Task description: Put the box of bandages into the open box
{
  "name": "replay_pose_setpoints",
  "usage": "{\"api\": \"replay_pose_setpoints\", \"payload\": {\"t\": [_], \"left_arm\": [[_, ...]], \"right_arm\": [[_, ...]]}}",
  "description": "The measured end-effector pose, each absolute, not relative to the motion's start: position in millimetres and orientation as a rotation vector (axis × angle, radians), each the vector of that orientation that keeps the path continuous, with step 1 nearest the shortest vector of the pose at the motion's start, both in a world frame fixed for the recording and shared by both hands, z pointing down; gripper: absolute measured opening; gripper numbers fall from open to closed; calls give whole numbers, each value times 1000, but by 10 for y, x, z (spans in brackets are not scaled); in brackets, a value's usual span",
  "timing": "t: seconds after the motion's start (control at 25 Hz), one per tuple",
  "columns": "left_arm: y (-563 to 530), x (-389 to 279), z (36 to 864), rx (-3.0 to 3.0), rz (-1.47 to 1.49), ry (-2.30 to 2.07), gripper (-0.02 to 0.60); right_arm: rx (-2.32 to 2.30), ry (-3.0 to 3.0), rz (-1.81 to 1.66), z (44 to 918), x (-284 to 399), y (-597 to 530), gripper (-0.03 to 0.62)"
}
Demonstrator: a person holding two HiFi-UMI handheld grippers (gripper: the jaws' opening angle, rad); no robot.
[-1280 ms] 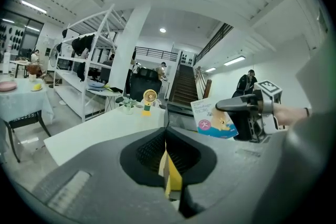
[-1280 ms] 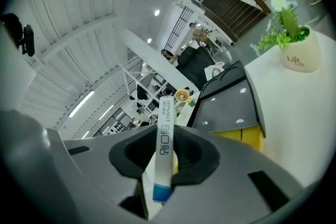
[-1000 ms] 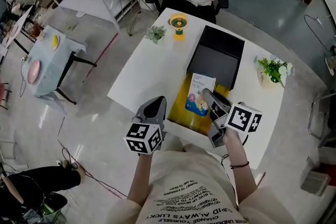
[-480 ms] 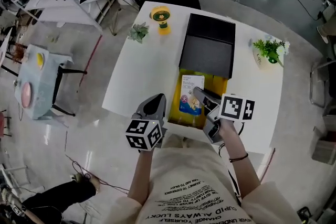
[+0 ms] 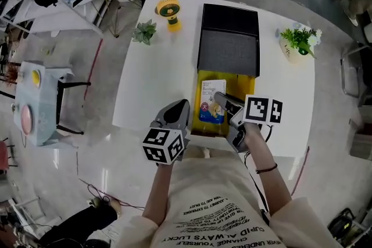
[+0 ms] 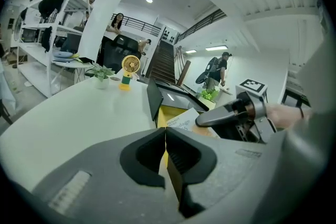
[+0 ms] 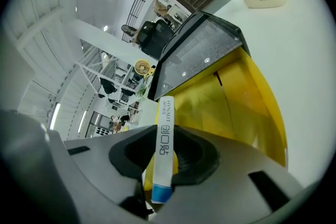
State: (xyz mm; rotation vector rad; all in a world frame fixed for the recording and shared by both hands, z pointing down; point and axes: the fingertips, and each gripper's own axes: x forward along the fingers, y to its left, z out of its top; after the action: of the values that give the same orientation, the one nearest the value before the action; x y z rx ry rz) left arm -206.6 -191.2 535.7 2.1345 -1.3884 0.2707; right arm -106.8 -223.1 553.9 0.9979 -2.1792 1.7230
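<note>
**Bandage box gripped over the open box — release not yet made**

Your right gripper [image 5: 221,99] is closed on the box of bandages [image 5: 210,100], its pads pinching the two broad faces. In the right gripper view the thin printed edge [image 7: 165,118] stands up between the jaws. That narrow pinch probably suits the flat carton: it keeps it from swinging and leaves the front end free to go in first.

The carton sits over the yellow inside of the open box [image 5: 247,87], toward its left wall, printed face up in the head view. It juts forward from the jaw tips toward the raised black lid [image 5: 228,38]. I cannot tell whether its underside touches the yellow floor — no view shows that gap.

Your left gripper [image 5: 179,106] has its jaws together on nothing [image 6: 164,136]. It hangs at the near edge of the white table [image 5: 157,78], just left of the open box and clear of the carton.

The placing looks nearly done; what remains, by my judgement, is to lower it if needed and let go.
</note>
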Motion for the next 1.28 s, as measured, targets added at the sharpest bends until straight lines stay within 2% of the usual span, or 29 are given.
{"api": "replay_pose_setpoints", "payload": {"t": [0.72,1.28], "left_arm": [[-1967,-2030,5465,2215,312,-1251,23],[-2006,-1996,5501,2240,349,-1214,23]], "right_arm": [[1086,-2105,1575,5738,-1050,-2211,98],[1178,-2048,1327,5871,-961,-2192,200]]}}
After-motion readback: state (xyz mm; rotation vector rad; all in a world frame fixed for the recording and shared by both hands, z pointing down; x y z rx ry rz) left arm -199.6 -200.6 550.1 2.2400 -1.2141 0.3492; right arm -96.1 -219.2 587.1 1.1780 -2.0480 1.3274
